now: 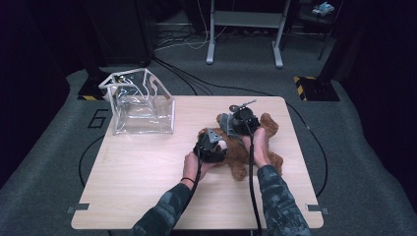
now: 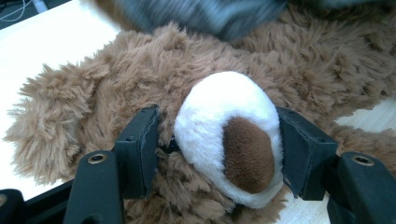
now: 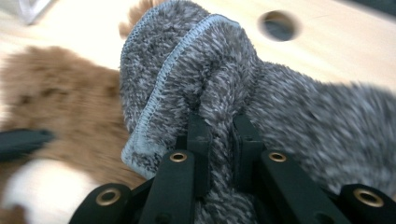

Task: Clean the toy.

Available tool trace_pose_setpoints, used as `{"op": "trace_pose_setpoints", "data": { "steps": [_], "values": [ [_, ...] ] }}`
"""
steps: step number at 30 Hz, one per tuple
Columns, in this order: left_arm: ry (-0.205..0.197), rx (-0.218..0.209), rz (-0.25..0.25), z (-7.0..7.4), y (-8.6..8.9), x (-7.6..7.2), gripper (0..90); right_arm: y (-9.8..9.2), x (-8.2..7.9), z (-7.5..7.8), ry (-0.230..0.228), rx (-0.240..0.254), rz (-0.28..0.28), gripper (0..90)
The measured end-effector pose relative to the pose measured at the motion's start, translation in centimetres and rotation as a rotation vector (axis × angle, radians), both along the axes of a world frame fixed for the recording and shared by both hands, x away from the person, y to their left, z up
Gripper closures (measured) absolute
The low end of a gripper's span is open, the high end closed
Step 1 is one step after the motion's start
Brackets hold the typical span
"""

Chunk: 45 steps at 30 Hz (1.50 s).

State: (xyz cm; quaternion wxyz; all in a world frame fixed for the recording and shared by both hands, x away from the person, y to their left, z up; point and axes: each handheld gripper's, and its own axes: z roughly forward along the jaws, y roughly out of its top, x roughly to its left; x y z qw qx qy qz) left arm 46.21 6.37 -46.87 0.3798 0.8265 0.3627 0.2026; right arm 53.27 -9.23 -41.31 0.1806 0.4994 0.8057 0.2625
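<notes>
left gripper (image 2: 217, 149) clamps the white snout (image 2: 224, 135) of the brown teddy bear (image 1: 246, 147) lying right of table centre | right gripper (image 3: 218, 133) pinches a fold of grey fleece garment (image 3: 299, 121) over the bear | risk: thin fold may slip free, snout grip may drag bear

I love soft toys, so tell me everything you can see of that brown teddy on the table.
The teddy is a shaggy brown plush lying flat on the right half of the light wooden table. Its snout is white plush with a dark brown nose patch. The left gripper has its jaws on either side of the snout, touching it. A fuzzy grey cloth with a stitched hem lies over part of its body, pinched by the right gripper. Both hands rest beside it.
</notes>
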Motion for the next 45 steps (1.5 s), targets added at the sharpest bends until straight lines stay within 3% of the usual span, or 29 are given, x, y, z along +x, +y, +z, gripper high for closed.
{"op": "trace_pose_setpoints", "data": {
  "steps": [3,6,8,9,11,12,16,19,25,28,29,30,32,36,38,41,43,45],
  "values": [
    [0.006,0.001,-0.005,0.1,0.1,0.0,36.4,0.5,0.4,-0.4,0.053,0.095,0.046,81.0],
    [0.000,0.000,-0.004,0.0,0.1,0.0,36.4,-0.4,0.2,0.1,0.060,0.220,0.062,80.9],
    [0.000,0.001,-0.001,0.0,0.1,0.0,36.4,-1.2,-0.3,1.0,0.025,0.226,0.053,80.8],
    [-0.001,-0.004,0.003,0.0,0.0,0.0,36.4,-1.5,-0.6,1.6,-0.020,0.195,0.046,80.8],
    [-0.001,-0.007,0.005,0.0,0.0,0.0,36.4,-1.8,-1.0,2.0,-0.053,0.150,0.031,80.8],
    [0.000,-0.003,0.005,0.0,0.0,0.0,36.4,-1.8,-1.1,2.0,-0.053,0.098,0.038,80.8],
    [-0.002,-0.006,0.007,0.0,-0.1,-0.1,36.4,-1.9,-1.3,0.9,-0.054,-0.012,0.023,80.9],
    [-0.005,-0.007,0.006,0.0,-0.1,-0.1,36.4,-3.1,-1.2,0.7,-0.060,-0.005,-0.005,80.8],
    [0.002,-0.011,0.008,0.0,0.0,-0.1,36.4,-5.9,-1.2,1.3,-0.076,-0.088,-0.093,81.0],
    [0.002,-0.011,0.008,0.0,0.0,-0.1,36.4,-7.5,-0.9,1.0,-0.080,-0.144,-0.142,81.1],
    [0.002,-0.011,0.007,0.0,0.0,-0.1,36.4,-8.3,-0.8,0.9,-0.076,-0.197,-0.168,81.1],
    [0.002,-0.011,0.008,0.0,0.0,-0.1,36.5,-8.8,-0.7,0.8,-0.070,-0.221,-0.175,81.1],
    [0.002,-0.011,0.008,0.0,0.0,-0.1,36.4,-10.1,-0.6,0.5,-0.060,-0.186,-0.225,81.1],
    [0.003,-0.012,0.007,0.0,0.0,-0.1,36.4,-10.3,-1.3,1.8,-0.122,-0.063,-0.222,81.0],
    [0.002,-0.014,0.010,0.0,0.0,0.0,36.4,-9.8,-1.8,2.8,-0.134,0.018,-0.189,80.9],
    [0.002,-0.013,0.009,0.0,0.0,0.0,36.4,-8.3,-2.4,3.4,-0.105,0.113,-0.108,80.9],
    [0.002,-0.013,0.009,0.0,0.0,0.0,36.4,-7.0,-2.6,2.9,-0.087,0.101,-0.062,80.9],
    [0.002,-0.012,0.009,0.0,0.0,-0.1,36.4,-6.7,-2.4,2.2,-0.077,0.082,-0.052,80.9]
  ]
}}
